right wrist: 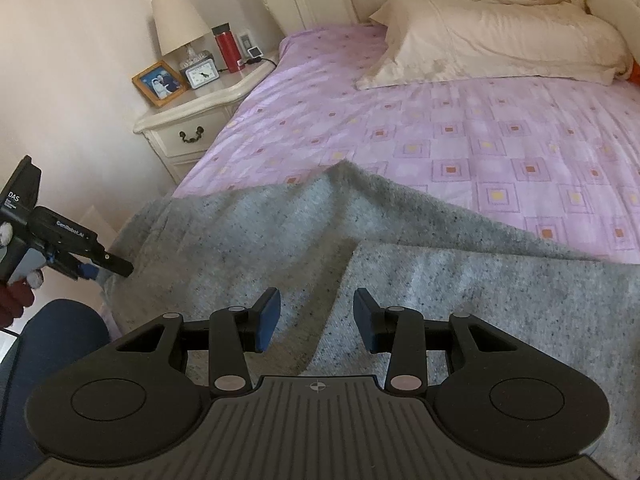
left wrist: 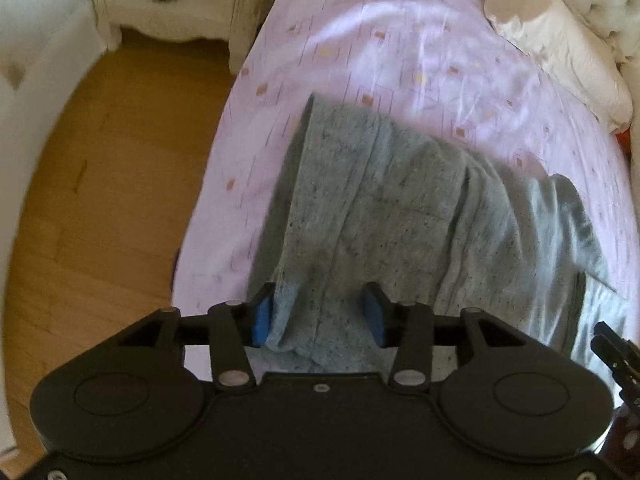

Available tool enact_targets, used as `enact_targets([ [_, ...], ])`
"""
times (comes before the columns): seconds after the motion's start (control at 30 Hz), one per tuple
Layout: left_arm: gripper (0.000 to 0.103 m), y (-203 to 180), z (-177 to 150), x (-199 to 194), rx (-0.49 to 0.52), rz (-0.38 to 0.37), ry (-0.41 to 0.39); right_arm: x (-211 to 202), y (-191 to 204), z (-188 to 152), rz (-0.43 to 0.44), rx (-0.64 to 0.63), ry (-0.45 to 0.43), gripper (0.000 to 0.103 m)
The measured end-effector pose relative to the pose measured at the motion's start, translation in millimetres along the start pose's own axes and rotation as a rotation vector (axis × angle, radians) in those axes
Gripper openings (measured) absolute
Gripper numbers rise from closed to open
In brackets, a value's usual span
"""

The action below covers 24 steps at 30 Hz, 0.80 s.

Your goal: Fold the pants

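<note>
Right wrist view — right gripper (right wrist: pixel 316 320) spread above pants (right wrist: pixel 248 248) edge.

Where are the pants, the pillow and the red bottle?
pants (right wrist: pixel 240 240), right wrist view, on the grey fabric's middle.
pillow (right wrist: pixel 500 40), right wrist view, on its cream top.
red bottle (right wrist: pixel 227 48), right wrist view, on its body.

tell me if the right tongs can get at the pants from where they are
Probably yes: the right tongs hang open just above the grey pants, with nothing between the pads and the cloth.
</note>
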<state>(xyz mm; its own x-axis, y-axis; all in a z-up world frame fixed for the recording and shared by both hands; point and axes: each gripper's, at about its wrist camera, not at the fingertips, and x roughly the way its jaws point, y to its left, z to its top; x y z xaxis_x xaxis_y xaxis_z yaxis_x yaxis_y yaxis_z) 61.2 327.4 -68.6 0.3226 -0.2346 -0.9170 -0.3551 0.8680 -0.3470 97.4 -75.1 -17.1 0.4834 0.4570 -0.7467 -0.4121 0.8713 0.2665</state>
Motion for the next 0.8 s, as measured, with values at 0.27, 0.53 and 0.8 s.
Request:
enact_targets([
  [0.27,0.066,8.9,-7.0,-7.9,-0.087,-0.102,0.045,-3.5,-1.0,0.4,0.010,0.002,-0.009,0.039],
  [0.53,0.065,14.0,-17.2,-24.6,-0.161,-0.094,-0.040,-8.0,-3.8,2.6,0.019,0.007,-0.029,0.039],
  [0.8,0.065,26.5,-27.5,-31.6,-0.306,-0.149,-0.095,-7.9,-6.8,1.3,0.024,0.016,-0.027,0.039],
])
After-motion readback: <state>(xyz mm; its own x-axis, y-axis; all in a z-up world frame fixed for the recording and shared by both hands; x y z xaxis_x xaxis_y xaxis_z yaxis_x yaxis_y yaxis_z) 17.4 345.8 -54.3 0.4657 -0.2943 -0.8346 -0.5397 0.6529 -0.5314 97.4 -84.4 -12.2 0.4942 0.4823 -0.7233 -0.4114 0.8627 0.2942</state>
